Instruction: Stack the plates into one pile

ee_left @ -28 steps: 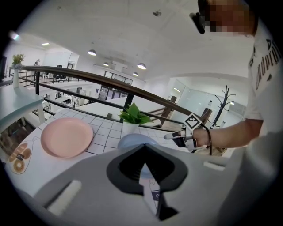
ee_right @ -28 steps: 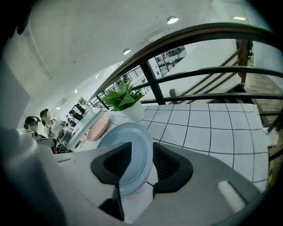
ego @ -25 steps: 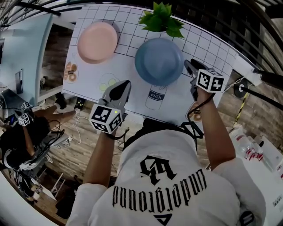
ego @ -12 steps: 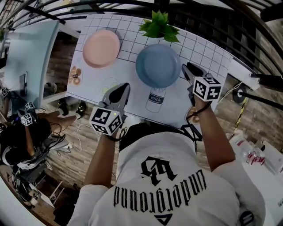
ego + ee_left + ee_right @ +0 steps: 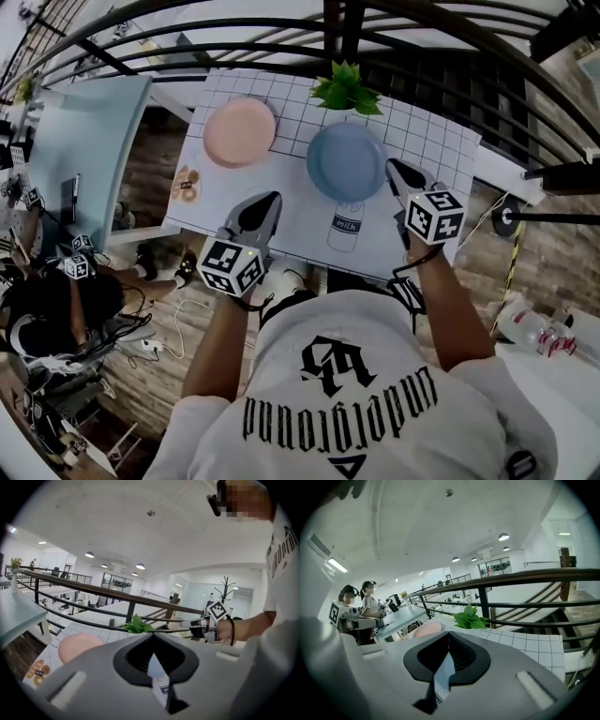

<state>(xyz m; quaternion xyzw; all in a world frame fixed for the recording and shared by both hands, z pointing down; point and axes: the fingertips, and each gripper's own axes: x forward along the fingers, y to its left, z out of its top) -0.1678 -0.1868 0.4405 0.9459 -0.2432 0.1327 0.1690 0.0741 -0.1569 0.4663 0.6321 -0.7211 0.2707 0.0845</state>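
A pink plate point(image 5: 240, 132) lies at the far left of the white grid mat point(image 5: 422, 141), and a blue plate point(image 5: 346, 161) lies apart from it at the middle. My left gripper point(image 5: 265, 200) hovers over the mat's near edge, short of both plates, shut and empty point(image 5: 151, 635). My right gripper point(image 5: 394, 167) hangs just right of the blue plate's rim; its jaws have just been closing with nothing between them and now meet point(image 5: 449, 633). The pink plate point(image 5: 77, 646) shows beyond the left jaws and also in the right gripper view point(image 5: 425, 630). The blue plate is hidden in both gripper views.
A potted green plant point(image 5: 346, 89) stands at the mat's far edge behind the blue plate. A black railing point(image 5: 337, 28) runs behind the table. A light-blue table point(image 5: 84, 141) stands to the left. A seated person point(image 5: 47, 309) is at lower left.
Both grippers have risen off the table, the right one more, and the table now looks smaller and farther away. The right jaws have closed. The plates have not moved on the mat.
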